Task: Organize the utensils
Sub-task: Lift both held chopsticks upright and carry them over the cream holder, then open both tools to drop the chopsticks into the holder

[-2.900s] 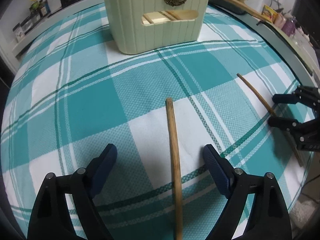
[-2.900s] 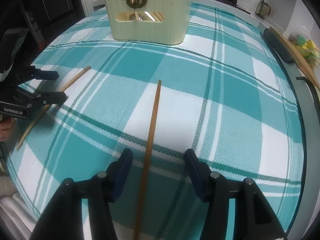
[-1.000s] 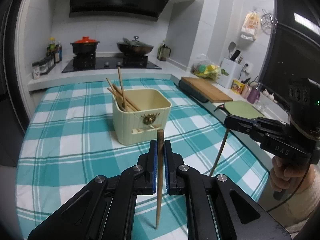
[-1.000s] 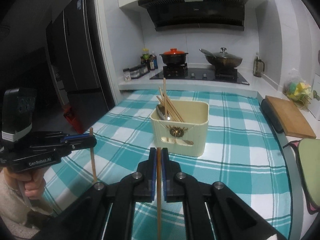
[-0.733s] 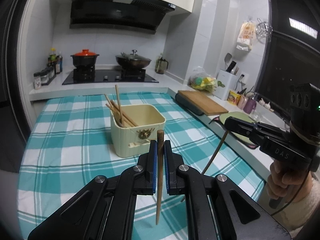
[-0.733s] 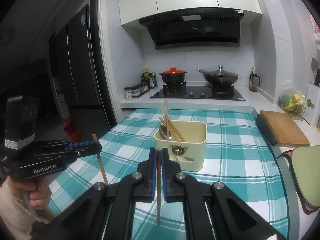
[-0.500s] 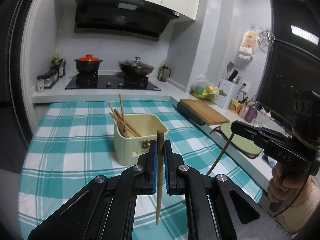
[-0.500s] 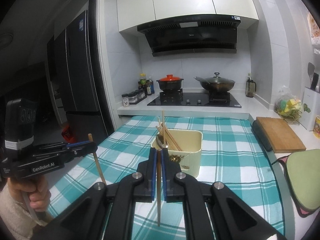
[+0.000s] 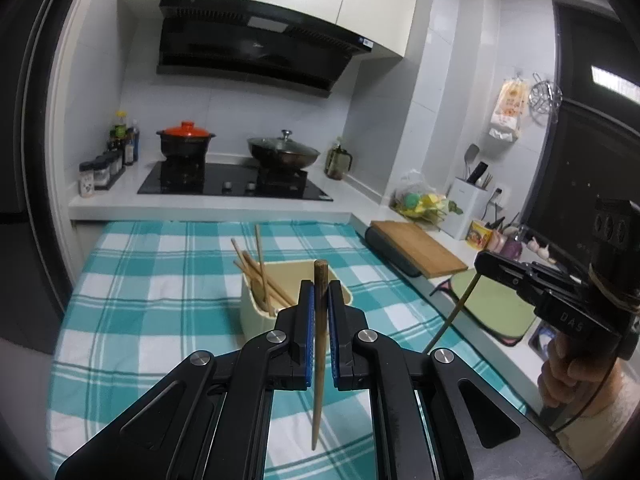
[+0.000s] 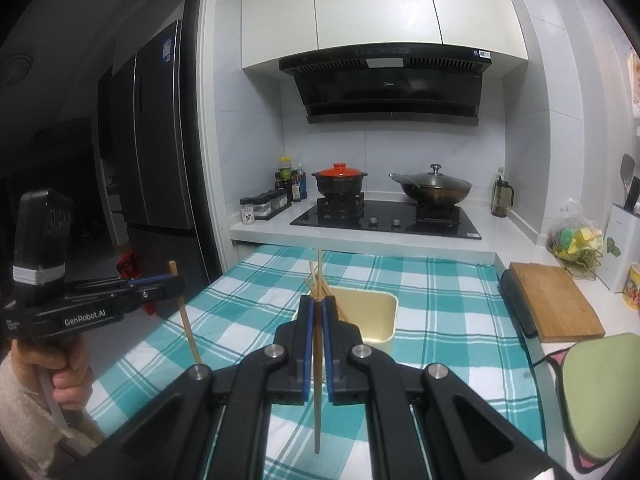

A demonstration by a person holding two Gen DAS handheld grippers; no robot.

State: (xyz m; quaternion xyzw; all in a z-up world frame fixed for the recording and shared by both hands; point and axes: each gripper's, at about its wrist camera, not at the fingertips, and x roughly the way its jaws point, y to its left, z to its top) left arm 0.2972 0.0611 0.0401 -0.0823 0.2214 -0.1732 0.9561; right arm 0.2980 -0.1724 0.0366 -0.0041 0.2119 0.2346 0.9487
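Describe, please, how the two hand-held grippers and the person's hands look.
Both are black with blue pads. The left hand-held gripper reads "GenRobot.AI"; the right hand-held gripper reads "DAS". Bare hands, pale sleeve cuffs.

White-tiled kitchen wall (image 10: 400,152) under black range hood (image 10: 384,88), white cabinets (image 10: 376,4) above, dark fridge (image 10: 156,152) left.

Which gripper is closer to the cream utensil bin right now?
Hard to call; they look about level. The left gripper and the right gripper each hold a chopstick upright above the cloth, short of the cream bin.
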